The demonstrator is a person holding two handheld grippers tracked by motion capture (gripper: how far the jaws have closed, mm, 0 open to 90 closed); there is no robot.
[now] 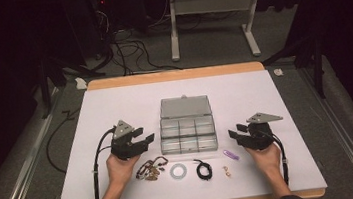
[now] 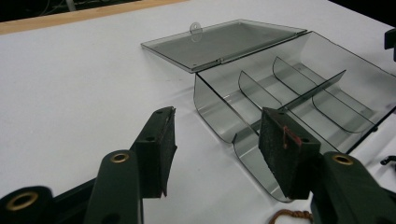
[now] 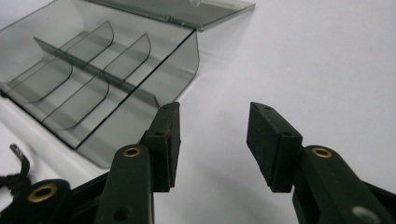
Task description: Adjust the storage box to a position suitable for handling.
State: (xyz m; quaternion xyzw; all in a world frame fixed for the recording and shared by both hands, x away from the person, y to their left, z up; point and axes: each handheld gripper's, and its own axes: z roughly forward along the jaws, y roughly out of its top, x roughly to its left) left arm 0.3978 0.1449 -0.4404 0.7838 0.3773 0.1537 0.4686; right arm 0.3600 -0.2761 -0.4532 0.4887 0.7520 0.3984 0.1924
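smoky clear plastic compartment box (image 1: pixel 189 136), lid folded back, mid-table, long axis running side to side. left gripper (image 1: pixel 141 137) just beside its left end, right gripper (image 1: pixel 235 136) just beside its right end; both gape empty, about equally near.

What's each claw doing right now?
Left claw: open, holding nothing, beside the clear box.
Right claw: open, holding nothing.

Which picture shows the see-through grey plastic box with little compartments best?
The left gripper view: the see-through grey plastic compartment box appears close, dividers and open lid clear. The right gripper view shows part of it; the high view shows it whole but small.
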